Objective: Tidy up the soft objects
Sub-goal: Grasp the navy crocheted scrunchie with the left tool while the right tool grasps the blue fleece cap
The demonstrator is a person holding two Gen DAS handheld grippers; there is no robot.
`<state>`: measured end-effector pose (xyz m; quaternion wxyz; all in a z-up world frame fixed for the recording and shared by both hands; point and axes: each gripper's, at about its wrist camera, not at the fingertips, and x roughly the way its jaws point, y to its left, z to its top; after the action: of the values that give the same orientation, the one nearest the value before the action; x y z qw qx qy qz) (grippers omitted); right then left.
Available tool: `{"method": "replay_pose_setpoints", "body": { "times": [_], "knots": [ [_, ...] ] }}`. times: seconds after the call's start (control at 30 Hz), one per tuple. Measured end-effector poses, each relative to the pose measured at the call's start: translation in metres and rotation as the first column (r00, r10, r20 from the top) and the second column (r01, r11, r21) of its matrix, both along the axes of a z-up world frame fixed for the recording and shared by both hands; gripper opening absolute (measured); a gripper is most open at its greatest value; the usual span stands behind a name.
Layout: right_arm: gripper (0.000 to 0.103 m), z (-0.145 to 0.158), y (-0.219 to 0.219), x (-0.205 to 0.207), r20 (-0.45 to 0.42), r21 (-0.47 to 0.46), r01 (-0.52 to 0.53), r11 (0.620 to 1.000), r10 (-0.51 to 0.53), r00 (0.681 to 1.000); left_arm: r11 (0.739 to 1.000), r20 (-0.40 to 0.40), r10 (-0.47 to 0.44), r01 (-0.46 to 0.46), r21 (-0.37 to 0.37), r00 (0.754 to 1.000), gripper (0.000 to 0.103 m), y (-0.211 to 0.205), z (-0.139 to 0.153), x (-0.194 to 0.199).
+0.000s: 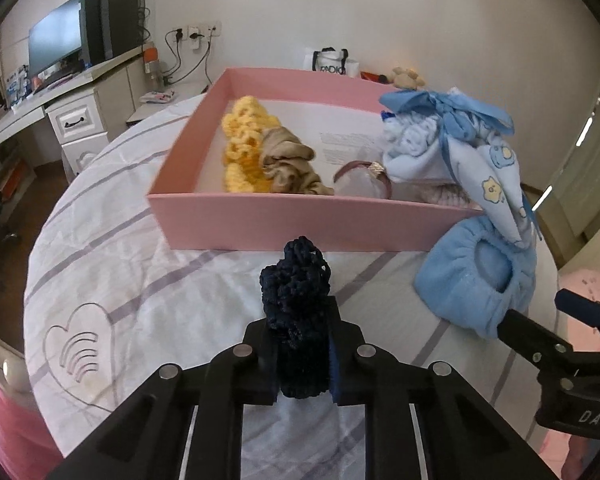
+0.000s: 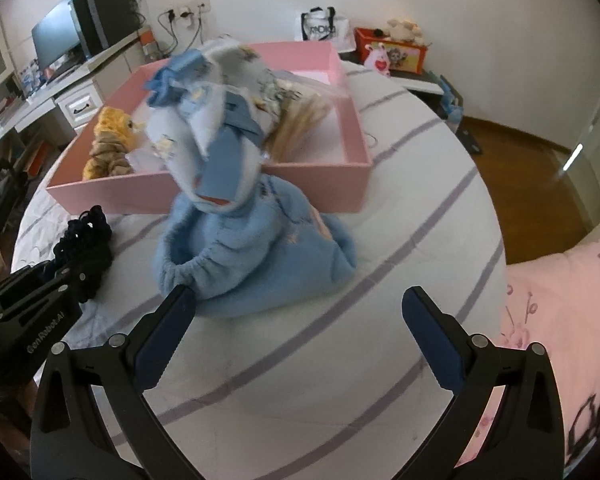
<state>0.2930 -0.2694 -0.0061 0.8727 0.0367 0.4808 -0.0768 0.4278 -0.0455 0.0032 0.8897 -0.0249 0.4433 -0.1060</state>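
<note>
**Navy scrunchie gripped, box straight ahead**

While the left gripper (image 1: 300, 344) is clamped on the navy scrunchie (image 1: 296, 300), long axis along its 2 fingers, the pink box (image 1: 300, 220) lies directly beyond on the bed (image 1: 140, 280). Right gripper (image 2: 296, 320) gapes empty beside the blue plush hat (image 2: 260, 248).

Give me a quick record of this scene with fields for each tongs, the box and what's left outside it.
left tongs: shut on the dark blue scrunchie
right tongs: open, holding nothing, one finger at the blue hat's rim
pink box: on the bed, holds a yellow scrunchie and a tan scrunchie
outside the box: blue hat, light blue bundle above it
</note>
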Motion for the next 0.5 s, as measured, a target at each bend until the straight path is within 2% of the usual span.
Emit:
{"method": "replay_pose_setpoints", "body": {
  "times": [0.2, 0.37, 0.5],
  "knots": [
    [0.103, 0.003, 0.015, 0.004, 0.035, 0.058, -0.034, 0.998, 0.032, 0.999, 1.000, 0.010, 0.031, -0.031, -0.005, 0.999, 0.014, 0.026, 0.000, -0.002],
    [0.103, -0.007, 0.023, 0.018, 0.051, 0.053, -0.021, 0.998, 0.018, 0.999, 0.998, 0.005, 0.055, -0.055, -0.010, 0.998, 0.014, 0.042, -0.004, -0.001],
    [0.102, -0.018, 0.029, 0.028, 0.052, 0.009, 0.018, 1.000, -0.018, 0.998, 0.999, 0.006, 0.047, -0.047, -0.016, 0.999, 0.015, 0.046, -0.007, 0.000]
  ]
}}
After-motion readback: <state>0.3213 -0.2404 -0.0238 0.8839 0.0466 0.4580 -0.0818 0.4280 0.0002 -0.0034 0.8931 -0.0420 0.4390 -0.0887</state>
